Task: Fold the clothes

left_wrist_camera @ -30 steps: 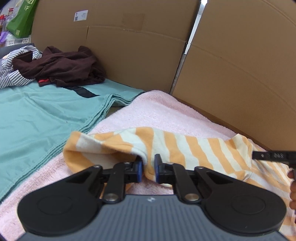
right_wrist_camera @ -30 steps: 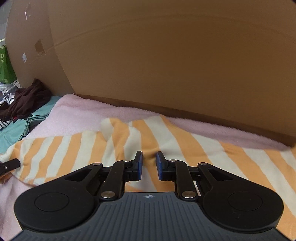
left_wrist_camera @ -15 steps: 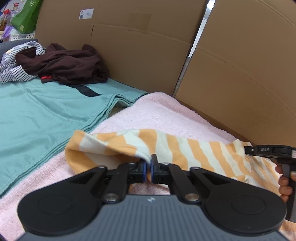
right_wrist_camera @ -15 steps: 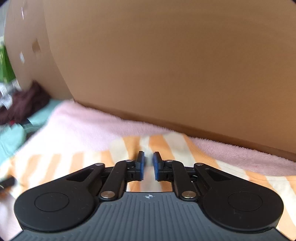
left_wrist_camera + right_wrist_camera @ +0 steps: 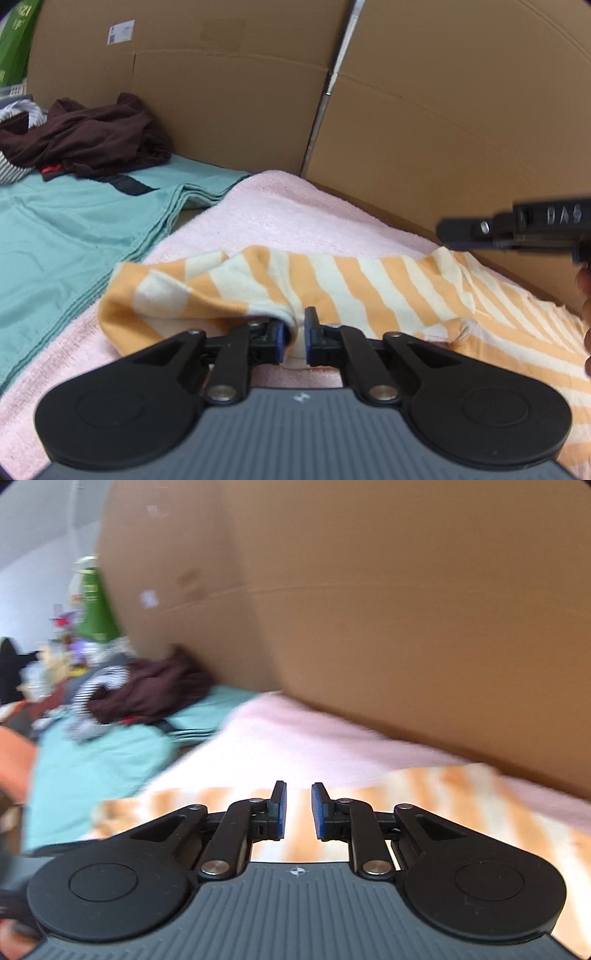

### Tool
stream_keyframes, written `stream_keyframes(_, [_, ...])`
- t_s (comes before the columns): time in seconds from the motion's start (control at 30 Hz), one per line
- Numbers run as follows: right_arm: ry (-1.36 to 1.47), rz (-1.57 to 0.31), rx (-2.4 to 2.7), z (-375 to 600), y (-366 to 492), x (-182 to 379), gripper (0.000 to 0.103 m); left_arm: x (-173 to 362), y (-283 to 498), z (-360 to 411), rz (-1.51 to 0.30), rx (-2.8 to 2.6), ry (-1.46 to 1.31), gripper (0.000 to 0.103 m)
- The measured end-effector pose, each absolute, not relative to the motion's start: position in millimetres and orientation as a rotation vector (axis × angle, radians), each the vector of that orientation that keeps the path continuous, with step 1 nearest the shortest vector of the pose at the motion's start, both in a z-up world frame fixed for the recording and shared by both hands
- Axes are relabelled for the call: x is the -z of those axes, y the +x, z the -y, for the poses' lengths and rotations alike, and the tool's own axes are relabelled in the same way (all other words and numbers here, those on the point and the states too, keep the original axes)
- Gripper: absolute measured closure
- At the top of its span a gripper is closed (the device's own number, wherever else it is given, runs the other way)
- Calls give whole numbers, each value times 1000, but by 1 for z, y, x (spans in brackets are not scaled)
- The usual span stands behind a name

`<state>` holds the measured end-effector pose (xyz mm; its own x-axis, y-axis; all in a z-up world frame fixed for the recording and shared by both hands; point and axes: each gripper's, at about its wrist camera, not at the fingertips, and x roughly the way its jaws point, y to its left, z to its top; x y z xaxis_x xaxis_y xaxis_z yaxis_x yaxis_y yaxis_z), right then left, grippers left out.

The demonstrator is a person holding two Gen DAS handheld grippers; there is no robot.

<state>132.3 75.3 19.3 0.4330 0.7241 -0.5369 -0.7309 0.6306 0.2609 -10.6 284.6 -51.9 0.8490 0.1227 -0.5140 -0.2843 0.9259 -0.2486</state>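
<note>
1. Orange-striped garment (image 5: 369, 280) lies rumpled on the pink towel (image 5: 295, 218);
2. Left tongs (image 5: 294, 341) are opening, a fold of the garment between them;
3. Right tongs (image 5: 298, 810), above the garment, are opening with nothing between them.

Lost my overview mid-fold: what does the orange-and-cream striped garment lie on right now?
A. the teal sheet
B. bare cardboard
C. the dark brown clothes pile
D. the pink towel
D: the striped garment is spread on the pink towel, with the teal sheet off to its left and the brown pile farther back.
</note>
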Motion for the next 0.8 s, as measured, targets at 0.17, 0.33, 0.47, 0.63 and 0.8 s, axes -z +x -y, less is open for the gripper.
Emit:
stream_keyframes(0.17, [-112,-594,-982,-97,106,-40,83,39,-51,-296,-492,-117,-363,49])
stream_keyframes(0.33, [-56,-623,-1019,-95,88,-33,81,16,-92,-339,-459,-134,-398,50])
stream_keyframes(0.47, [-15,-659,-988,-91,69,-15,81,-2,-78,-382,-463,-253,-315,74])
stream_keyframes(0.63, [-70,-624,-892,-64,29,4,81,9,-12,-394,-599,-101,-177,85])
stream_keyframes(0.8, [-63,-591,-815,-29,4,11,81,34,9,-370,-681,-49,-23,95])
